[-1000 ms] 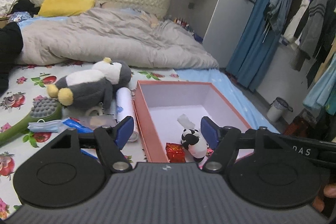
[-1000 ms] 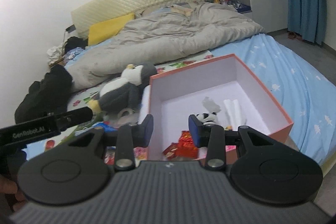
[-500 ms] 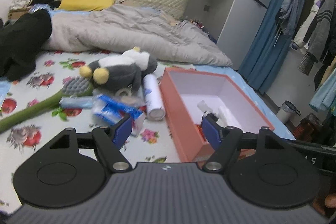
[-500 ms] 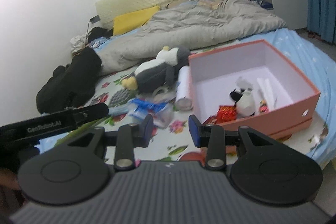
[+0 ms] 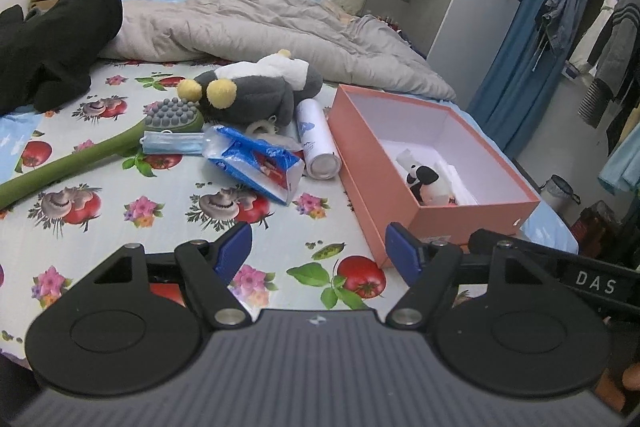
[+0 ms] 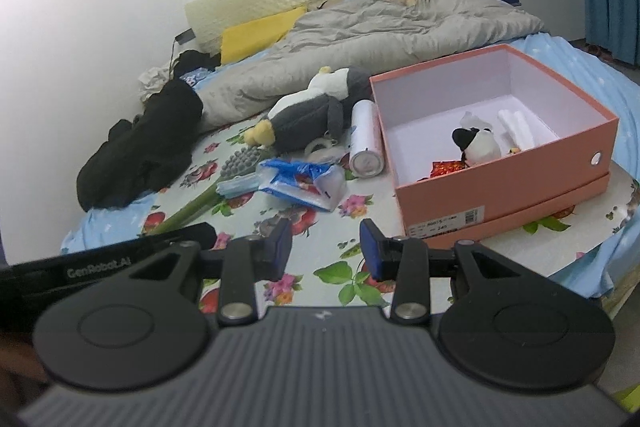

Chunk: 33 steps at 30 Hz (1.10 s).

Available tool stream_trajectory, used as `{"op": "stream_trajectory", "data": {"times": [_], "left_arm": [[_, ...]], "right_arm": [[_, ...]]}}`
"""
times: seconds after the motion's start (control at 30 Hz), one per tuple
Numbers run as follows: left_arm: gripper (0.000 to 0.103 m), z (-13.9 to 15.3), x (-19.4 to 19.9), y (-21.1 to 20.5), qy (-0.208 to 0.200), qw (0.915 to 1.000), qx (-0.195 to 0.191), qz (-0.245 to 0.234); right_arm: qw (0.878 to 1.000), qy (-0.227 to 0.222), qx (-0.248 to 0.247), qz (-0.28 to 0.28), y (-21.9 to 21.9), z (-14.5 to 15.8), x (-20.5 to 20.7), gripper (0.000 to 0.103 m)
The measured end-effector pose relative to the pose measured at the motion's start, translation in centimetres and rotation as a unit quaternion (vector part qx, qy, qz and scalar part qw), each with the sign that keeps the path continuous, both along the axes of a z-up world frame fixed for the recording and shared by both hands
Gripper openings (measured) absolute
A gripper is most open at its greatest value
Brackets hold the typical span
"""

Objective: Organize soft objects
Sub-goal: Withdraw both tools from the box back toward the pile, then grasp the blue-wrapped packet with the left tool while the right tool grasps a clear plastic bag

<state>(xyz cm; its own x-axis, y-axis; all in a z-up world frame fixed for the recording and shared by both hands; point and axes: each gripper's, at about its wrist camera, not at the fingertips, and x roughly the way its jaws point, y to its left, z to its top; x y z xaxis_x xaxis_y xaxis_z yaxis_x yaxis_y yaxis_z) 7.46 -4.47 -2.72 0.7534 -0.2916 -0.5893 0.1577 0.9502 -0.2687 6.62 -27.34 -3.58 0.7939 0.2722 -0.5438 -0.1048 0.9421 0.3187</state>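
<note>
Grey-and-white plush penguin (image 5: pixel 256 91) with yellow feet lies on its side on the flowered sheet, just left of the open salmon box (image 5: pixel 516 205), where a small black-and-white plush (image 5: pixel 424 183) sits. Left gripper (image 5: pixel 319 251) gapes wide, right gripper (image 6: pixel 324 247) half open, both empty.

Each hand-held gripper (image 5: pixel 319 247) is black, with blue pads (image 5: pixel 234 247), silver screws and a ribbed body.

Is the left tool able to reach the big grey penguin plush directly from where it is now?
Probably yes. The left tool is open and empty, and the penguin plush lies uncovered on the bed beyond it. Only the blue packet lies low in between; passing above it looks easy.
</note>
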Motion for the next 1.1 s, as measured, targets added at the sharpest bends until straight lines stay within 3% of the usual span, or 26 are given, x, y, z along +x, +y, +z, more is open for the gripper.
{"op": "stream_trajectory", "data": {"times": [0.7, 1.1], "left_arm": [[0.078, -1.4, 0.1, 0.0, -0.008, 0.9999, 0.008, 0.009], [0.078, -5.9, 4.7, 1.9, 0.027, 0.9987, -0.023, 0.036]], "right_arm": [[0.999, 0.003, 0.032, -0.002, -0.6, -1.8, 0.6, 0.041], [0.999, 0.023, 0.042, 0.008, 0.5, -4.5, 5.0, 0.042]]}}
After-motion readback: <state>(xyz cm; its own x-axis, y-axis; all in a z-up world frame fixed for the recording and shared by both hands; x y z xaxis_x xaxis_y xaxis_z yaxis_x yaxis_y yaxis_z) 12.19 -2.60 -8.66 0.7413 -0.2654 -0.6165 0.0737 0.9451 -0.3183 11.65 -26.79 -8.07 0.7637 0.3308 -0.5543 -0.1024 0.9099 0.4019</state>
